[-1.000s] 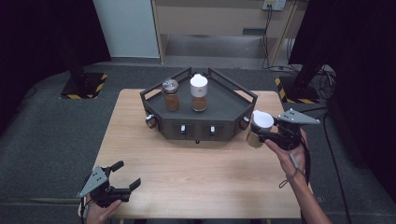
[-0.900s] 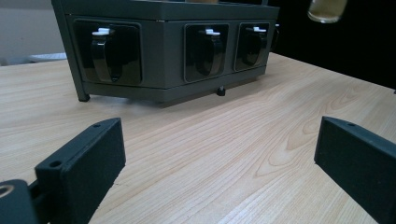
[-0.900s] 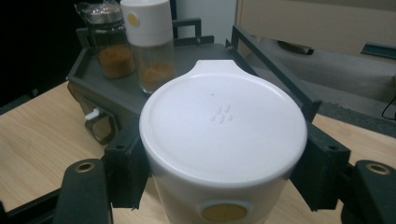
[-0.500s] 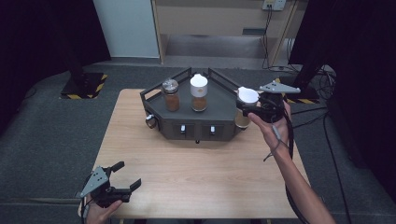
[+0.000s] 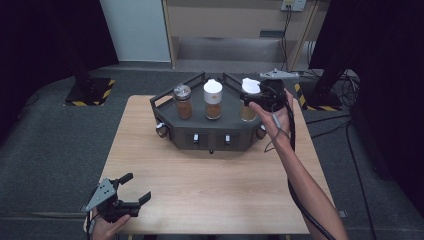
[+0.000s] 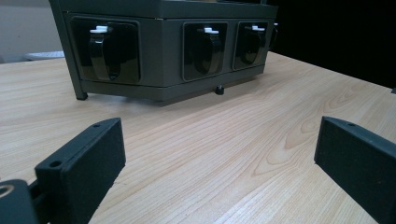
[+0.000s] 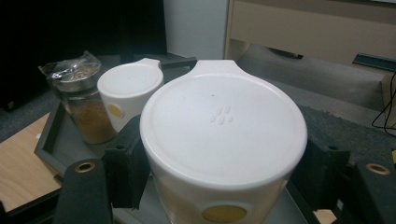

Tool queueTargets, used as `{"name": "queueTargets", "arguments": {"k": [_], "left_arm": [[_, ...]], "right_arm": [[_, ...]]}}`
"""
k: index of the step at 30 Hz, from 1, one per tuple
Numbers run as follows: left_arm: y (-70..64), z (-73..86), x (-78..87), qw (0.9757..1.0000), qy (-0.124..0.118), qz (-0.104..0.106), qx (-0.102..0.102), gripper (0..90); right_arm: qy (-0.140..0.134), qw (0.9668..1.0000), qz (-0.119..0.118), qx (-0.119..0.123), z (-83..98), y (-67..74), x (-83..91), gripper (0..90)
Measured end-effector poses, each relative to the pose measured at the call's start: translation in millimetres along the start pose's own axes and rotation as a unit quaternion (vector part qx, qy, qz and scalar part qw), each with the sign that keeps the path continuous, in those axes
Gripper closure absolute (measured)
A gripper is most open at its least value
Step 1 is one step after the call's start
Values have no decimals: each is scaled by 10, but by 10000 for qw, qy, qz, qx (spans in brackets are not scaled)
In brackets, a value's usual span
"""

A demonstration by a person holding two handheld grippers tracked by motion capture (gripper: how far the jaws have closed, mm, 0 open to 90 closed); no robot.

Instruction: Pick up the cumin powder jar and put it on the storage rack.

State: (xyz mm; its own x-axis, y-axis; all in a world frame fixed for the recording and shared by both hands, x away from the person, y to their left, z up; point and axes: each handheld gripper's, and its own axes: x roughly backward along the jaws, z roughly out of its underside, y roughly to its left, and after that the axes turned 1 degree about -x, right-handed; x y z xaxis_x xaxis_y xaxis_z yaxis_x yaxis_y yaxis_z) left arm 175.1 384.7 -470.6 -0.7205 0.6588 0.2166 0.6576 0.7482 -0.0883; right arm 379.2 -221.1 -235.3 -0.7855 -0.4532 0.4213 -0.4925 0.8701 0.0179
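White-capped jars (image 5: 249,99) number two, one clamped in right jaws; left jaws gape apart.

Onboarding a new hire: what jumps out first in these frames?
The right tongs, clamped on a white-lidded spice jar over the right end of the dark angled rack. Two more jars stand on the rack: a white-lidded one and a foil-topped one. The left tongs gape open, low at the table's near left corner.
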Motion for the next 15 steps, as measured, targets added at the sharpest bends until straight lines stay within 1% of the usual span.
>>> {"name": "queueTargets", "arguments": {"k": [1, 3, 4, 6, 8, 9, 11, 12, 15], "left_arm": [[0, 0, 0, 10000, 0, 0, 0, 6], [3, 4, -2, 10000, -6, 2, 14, 6], [4, 5, -3, 10000, -8, 1, 19, 6], [4, 5, -3, 10000, -11, -4, 23, 6], [5, 6, -2, 10000, -12, -5, 28, 6], [6, 6, -3, 10000, -8, -6, 32, 6], [7, 8, -4, 10000, -11, -10, 47, 6], [6, 10, -4, 10000, -16, -13, 51, 6], [10, 13, -4, 10000, -21, -15, 64, 6]], "right_arm": [[0, 10000, 0, 0, 0, 0, 0, 305], [14, 10000, 40, -49, -17, -2, -66, 305], [23, 9999, 97, -101, -32, -7, -130, 305], [8, 9998, 127, -128, -30, -9, -158, 305], [17, 9996, 221, -178, -48, -5, -242, 305], [17, 9996, 221, -178, -48, -5, -242, 305], [-5, 9992, 318, -223, -49, 9, -315, 305], [-5, 9992, 318, -223, -49, 9, -315, 305], [1, 9990, 376, -249, -36, 17, -386, 305]]}}
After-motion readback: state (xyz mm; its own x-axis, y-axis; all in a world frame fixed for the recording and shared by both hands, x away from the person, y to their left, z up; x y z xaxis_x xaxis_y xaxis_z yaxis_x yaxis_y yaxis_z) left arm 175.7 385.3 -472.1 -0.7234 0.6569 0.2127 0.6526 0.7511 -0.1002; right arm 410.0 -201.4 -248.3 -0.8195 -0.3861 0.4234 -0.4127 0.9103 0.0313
